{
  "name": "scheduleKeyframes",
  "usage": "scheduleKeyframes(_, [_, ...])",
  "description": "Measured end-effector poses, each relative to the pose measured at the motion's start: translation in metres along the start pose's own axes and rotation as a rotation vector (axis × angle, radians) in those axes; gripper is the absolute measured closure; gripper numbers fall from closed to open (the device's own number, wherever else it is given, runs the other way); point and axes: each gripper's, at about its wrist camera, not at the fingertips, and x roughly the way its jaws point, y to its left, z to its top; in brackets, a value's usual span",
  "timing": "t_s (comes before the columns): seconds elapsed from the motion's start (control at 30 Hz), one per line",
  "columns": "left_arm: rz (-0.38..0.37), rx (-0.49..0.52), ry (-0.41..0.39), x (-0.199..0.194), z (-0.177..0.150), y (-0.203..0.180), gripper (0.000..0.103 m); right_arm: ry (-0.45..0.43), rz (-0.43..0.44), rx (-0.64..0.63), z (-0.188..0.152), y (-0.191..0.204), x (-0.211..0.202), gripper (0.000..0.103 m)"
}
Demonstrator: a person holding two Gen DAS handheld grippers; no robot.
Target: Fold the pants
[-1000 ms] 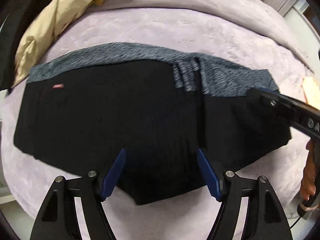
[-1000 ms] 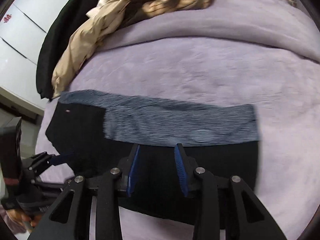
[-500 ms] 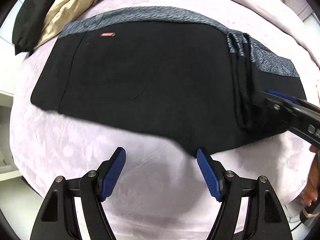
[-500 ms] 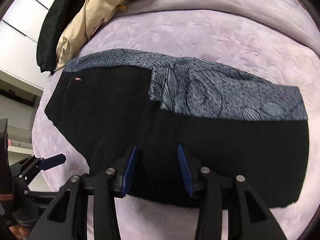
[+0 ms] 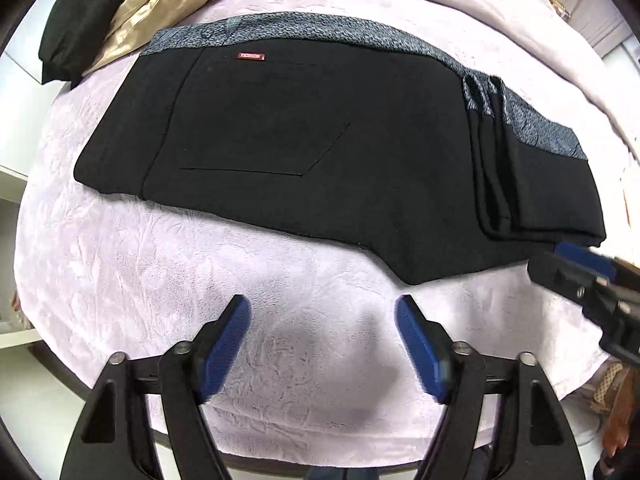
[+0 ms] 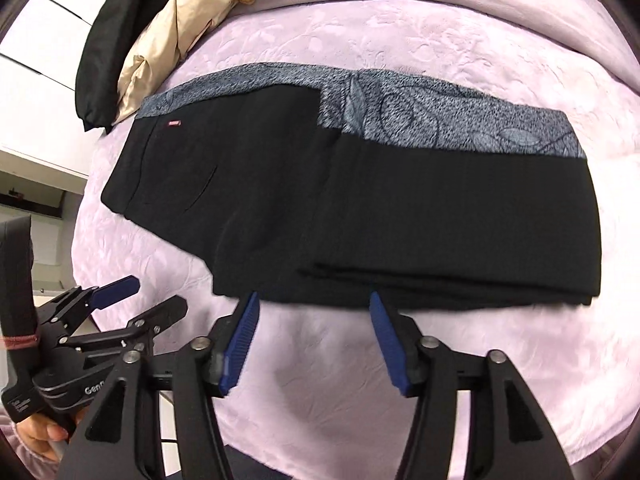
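Note:
Black pants (image 5: 304, 152) with a grey patterned lining strip lie folded flat on a lilac bedspread (image 5: 168, 264); the legs are folded over on the right side (image 6: 448, 216). My left gripper (image 5: 322, 344) is open and empty, hovering over bare bedspread just short of the pants' near edge. My right gripper (image 6: 312, 340) is open and empty, its fingertips at the near edge of the folded stack. The right gripper also shows in the left wrist view (image 5: 588, 276). The left gripper shows in the right wrist view (image 6: 108, 300).
A beige garment (image 5: 160, 4) and a black garment (image 5: 76, 20) lie bunched at the bed's far left. The bed's near edge (image 5: 280, 456) runs just under my grippers. White cabinets (image 6: 32, 40) stand to the left.
Both grippers have drawn back toward the near edge and risen, off the pants. The right gripper has opened wider. The pants lie still.

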Motion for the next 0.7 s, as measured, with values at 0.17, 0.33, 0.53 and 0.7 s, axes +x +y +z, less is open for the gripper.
scheduleKeyframes(0.17, [-0.022,-0.017,0.002,-0.008,-0.004,0.028,0.0,0.014,-0.003,-0.005,-0.007,0.014,-0.002,0.027])
scheduleKeyframes(0.33, [-0.028,-0.049,0.026,-0.006,-0.009,0.048,0.0,0.017,-0.038,-0.053,-0.015,0.032,0.001,0.013])
scheduleKeyframes(0.53, [-0.051,-0.099,0.041,-0.002,-0.015,0.071,0.0,0.045,-0.063,-0.095,-0.016,0.048,0.003,0.003])
scheduleKeyframes(0.7, [-0.08,-0.152,0.03,-0.007,-0.015,0.094,0.0,0.09,-0.036,-0.098,-0.01,0.057,0.0,0.003])
